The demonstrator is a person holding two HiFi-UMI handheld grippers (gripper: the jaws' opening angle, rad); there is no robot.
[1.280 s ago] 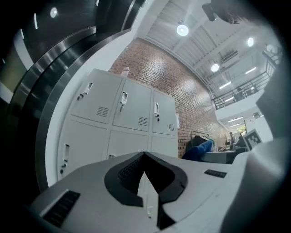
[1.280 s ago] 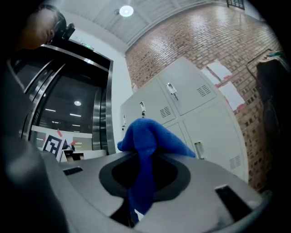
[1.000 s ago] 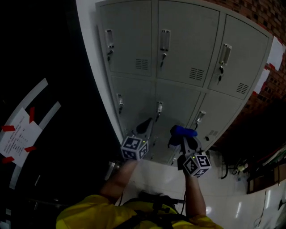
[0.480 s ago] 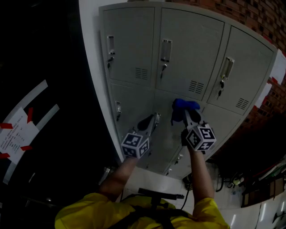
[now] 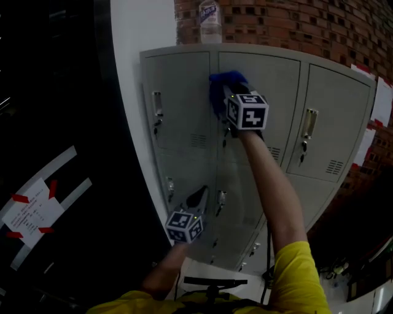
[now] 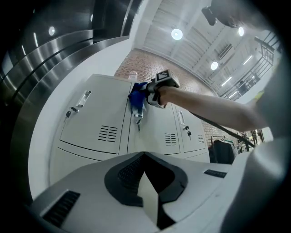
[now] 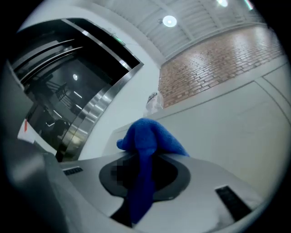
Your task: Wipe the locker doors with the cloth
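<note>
A bank of grey lockers (image 5: pixel 178 104) stands in front of me, two rows of doors showing. My right gripper (image 5: pixel 225 93) is raised to the top left corner of the upper middle door (image 5: pixel 279 83), shut on a blue cloth (image 5: pixel 221 80) that presses against the metal. In the right gripper view the cloth (image 7: pixel 148 136) bunches over the jaws and hangs between them. The left gripper view shows the cloth (image 6: pixel 136 99) near that door's latch. My left gripper (image 5: pixel 198 197) is held low by the lower-row doors, shut and empty, its jaws (image 6: pixel 145 182) meeting.
A clear plastic bottle (image 5: pixel 210 18) stands on top of the lockers against a brick wall (image 5: pixel 295 24). Key latches (image 5: pixel 158 107) stick out from the doors. To the left is a white wall edge (image 5: pixel 132 73) and dark floor with taped paper (image 5: pixel 27 211).
My right gripper has carried the cloth from the lower row up to the top of the upper middle door. The left gripper has stayed low.
</note>
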